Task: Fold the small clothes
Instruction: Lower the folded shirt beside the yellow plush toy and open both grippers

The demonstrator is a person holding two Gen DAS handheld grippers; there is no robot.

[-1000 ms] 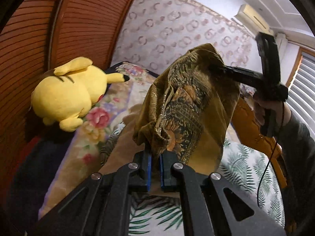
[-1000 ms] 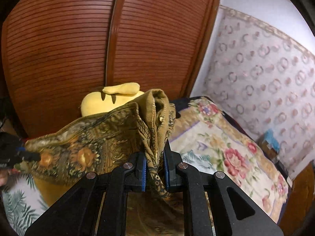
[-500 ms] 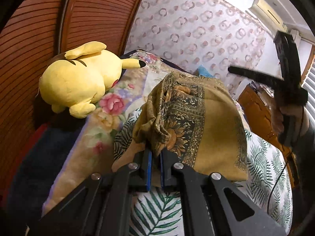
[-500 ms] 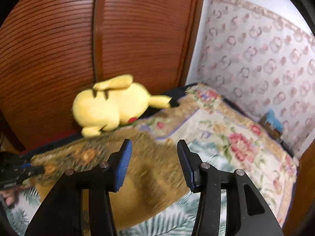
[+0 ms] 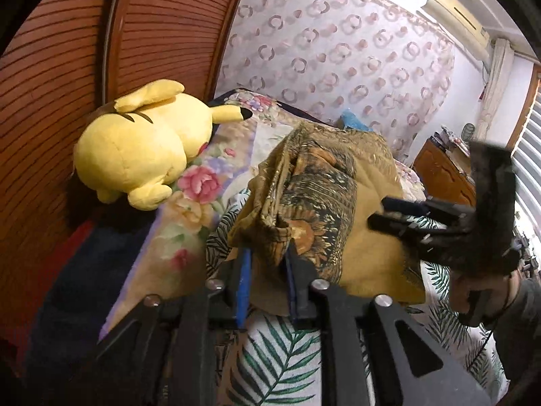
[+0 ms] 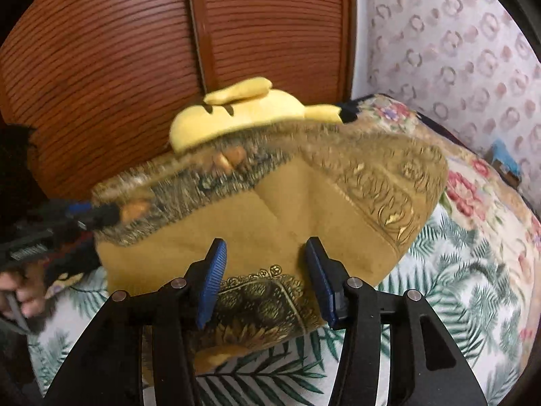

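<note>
left gripper [image 5: 265,279]: fingers parted a little, blue ribbed pads either side of a bunched corner of the cloth [image 5: 324,209]. fabric sits between them, but firm contact is not readable, so cannot tell if it is clamped or just loose.

right gripper [image 6: 265,282]: fingers spread wide, nothing between the pads, hovering just above the near edge of the cloth. in the left wrist view it shows as a dark blurred shape over the cloth's right side, fingers apart.

cloth: thin woven piece, mustard-gold plain centre, dark ornate border with sunflower and scroll print. lies on the bed [image 6: 466,291], mostly spread, doubled over so a second patterned layer sticks out at the near edge in the right wrist view [image 6: 263,308]. the left-gripper end is crumpled into soft ridges and lifted off the sheet. far edge is motion-blurred.

bed surface: white sheet with green palm-leaf print [image 5: 280,365], beside it a quilted floral cover [image 5: 199,186] in pink and cream.

plush toy [image 5: 142,149]: yellow, rounded, soft pile, black-tipped ear, lying on the floral cover against the slatted wooden doors [image 5: 162,27]. well apart from the cloth in the left wrist view.
</note>
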